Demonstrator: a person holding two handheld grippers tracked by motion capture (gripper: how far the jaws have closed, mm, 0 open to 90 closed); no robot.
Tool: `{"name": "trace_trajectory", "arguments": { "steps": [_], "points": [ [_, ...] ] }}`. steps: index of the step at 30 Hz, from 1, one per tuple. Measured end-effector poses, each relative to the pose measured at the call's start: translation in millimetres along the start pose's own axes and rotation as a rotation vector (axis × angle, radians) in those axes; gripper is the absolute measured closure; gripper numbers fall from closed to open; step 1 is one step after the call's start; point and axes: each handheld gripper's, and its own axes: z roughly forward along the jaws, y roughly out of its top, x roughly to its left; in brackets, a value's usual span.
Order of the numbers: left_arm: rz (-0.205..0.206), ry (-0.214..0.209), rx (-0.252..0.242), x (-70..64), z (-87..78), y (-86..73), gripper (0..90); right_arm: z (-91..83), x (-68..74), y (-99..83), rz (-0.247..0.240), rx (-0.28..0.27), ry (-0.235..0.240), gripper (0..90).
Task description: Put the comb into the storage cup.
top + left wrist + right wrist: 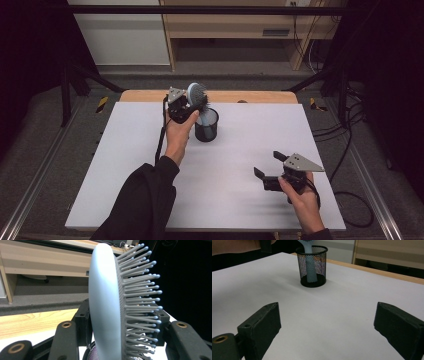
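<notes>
A pale blue hairbrush (196, 93) stands upright, its handle (310, 267) down inside a black mesh cup (206, 126) at the far middle of the white tabletop. My left gripper (192, 102) is shut on the brush head just above the cup. In the left gripper view the head (105, 302) sits edge-on between the jaws, with the grey bristles pointing right. My right gripper (267, 163) rests low near the front right of the table, open and with nothing in it. In its own view the wide-apart jaws (327, 322) face the cup (320, 262).
The white tabletop (125, 165) has bare room to the left and in front of the cup. A wooden strip (260, 96) runs along its far edge. Beyond it stands a wooden shelf unit (230, 25). Cables (350, 150) hang off the right side.
</notes>
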Motion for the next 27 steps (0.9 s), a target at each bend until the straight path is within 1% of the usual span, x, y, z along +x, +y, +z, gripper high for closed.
{"name": "trace_trajectory", "arguments": {
  "steps": [4, 11, 18, 27],
  "points": [
    [-0.003, -0.013, -0.001, 4.6, -1.4, -0.7, 46.7, 0.4, 0.1, -0.1, -0.001, 0.001, -0.001, 7.1],
    [-0.013, -0.014, 0.004, 13.1, -4.7, -1.4, 45.0, 1.0, 1.5, 0.0, -0.003, 0.004, 0.002, 7.1],
    [-0.04, -0.017, 0.002, 20.4, -6.5, -3.0, 44.2, 1.4, 1.5, -0.2, -0.003, 0.005, 0.002, 7.1],
    [-0.045, -0.013, 0.003, 24.0, -7.6, -4.0, 43.0, 1.1, 1.5, -0.1, -0.001, 0.004, 0.001, 7.1]
  ]
}}
